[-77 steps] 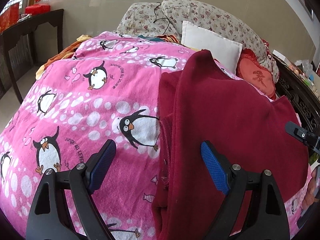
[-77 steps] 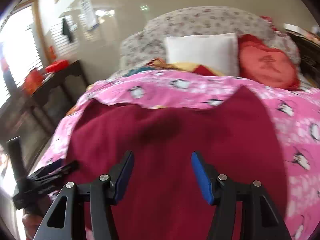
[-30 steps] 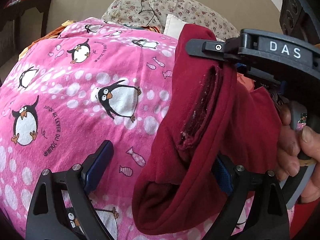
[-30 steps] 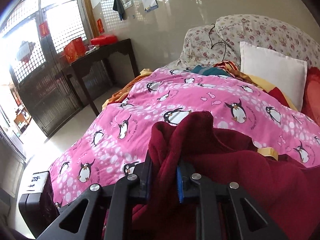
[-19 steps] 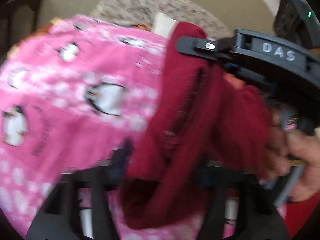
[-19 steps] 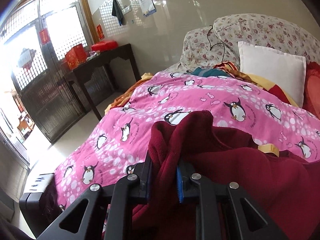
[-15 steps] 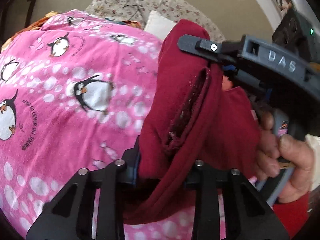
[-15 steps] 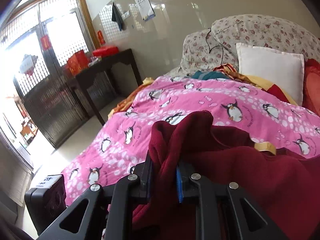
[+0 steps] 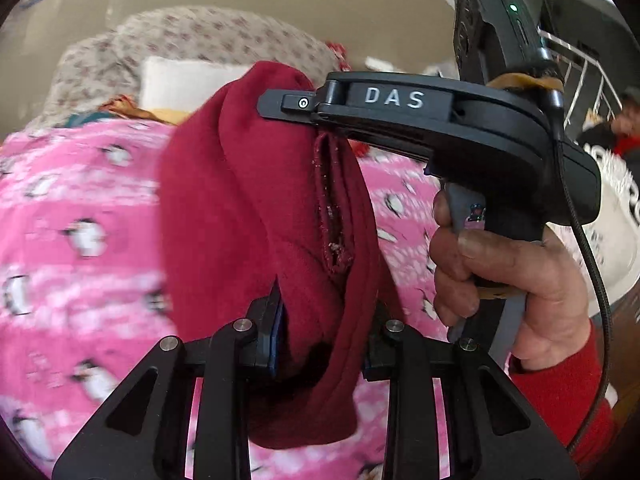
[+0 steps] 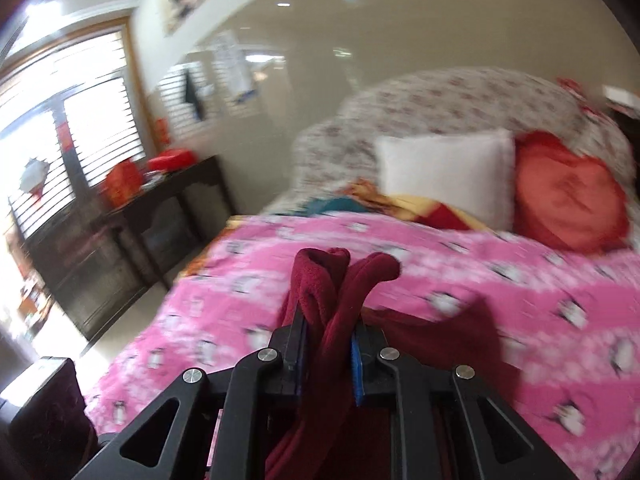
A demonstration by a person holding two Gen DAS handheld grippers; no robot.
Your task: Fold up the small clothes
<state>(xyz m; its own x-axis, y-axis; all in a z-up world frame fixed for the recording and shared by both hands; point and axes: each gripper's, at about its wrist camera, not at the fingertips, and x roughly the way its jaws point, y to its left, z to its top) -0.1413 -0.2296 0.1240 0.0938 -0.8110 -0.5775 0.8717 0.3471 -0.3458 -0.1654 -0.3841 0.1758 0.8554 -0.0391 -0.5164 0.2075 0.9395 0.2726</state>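
Note:
A dark red fleece garment hangs bunched in the air above the pink penguin bedspread. My left gripper is shut on its lower fold. My right gripper is shut on another bunched edge of the same garment, which sticks up between its jaws. In the left wrist view the right gripper's black body marked DAS is held by a hand just right of the cloth, its tip at the garment's upper edge. The rest of the garment trails down onto the bed.
At the head of the bed lie a white pillow, a red heart cushion and floral pillows. A dark wooden side table with red boxes stands left of the bed by the window. A black box sits at lower left.
The left gripper has closed on the garment's lower fold. Both grippers have lifted the garment off the bedspread, and the right wrist view has swung toward the pillows.

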